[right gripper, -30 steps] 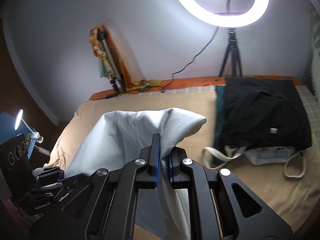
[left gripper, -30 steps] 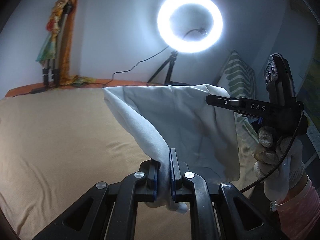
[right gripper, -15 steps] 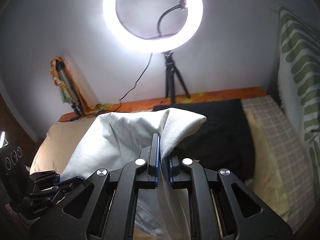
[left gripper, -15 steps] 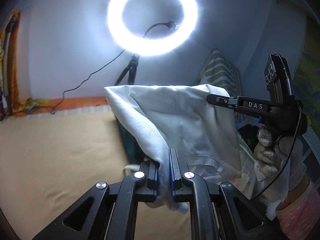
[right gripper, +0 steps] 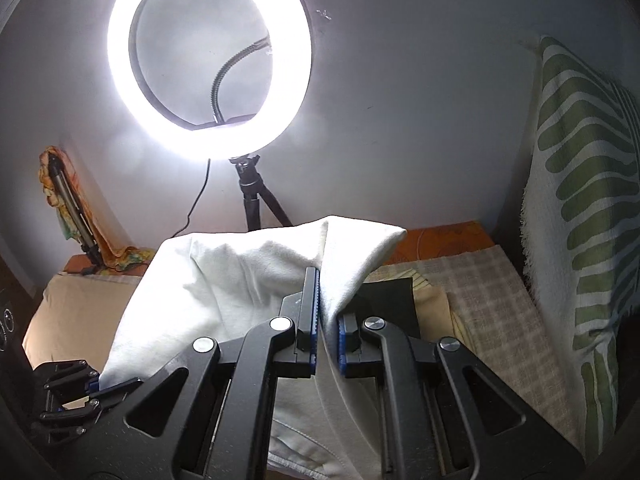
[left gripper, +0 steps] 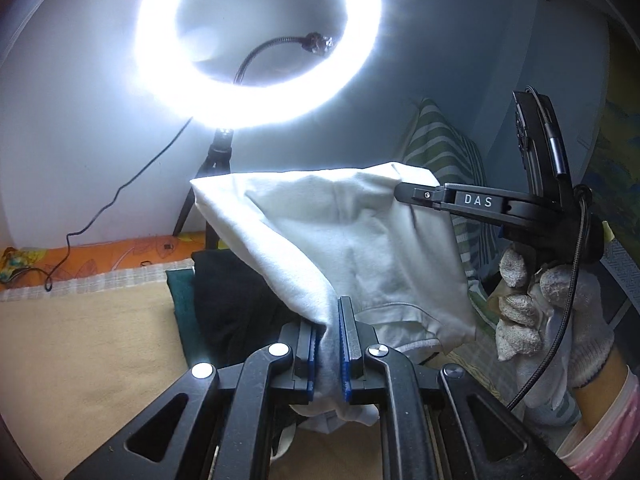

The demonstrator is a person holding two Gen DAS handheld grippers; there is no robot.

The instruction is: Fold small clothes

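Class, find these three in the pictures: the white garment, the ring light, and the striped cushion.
white garment point(left gripper: 360, 240), left wrist view, on its hanging middle panel.
ring light point(right gripper: 120, 80), right wrist view, on the glowing ring's left side.
striped cushion point(right gripper: 580, 200), right wrist view, on its green-striped face.

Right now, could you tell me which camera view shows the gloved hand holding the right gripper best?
The left wrist view: the gloved hand shows whole there, wrapped around the handle of the right gripper, which is shut on the white garment. The right wrist view shows that gripper's fingers only, not the hand.
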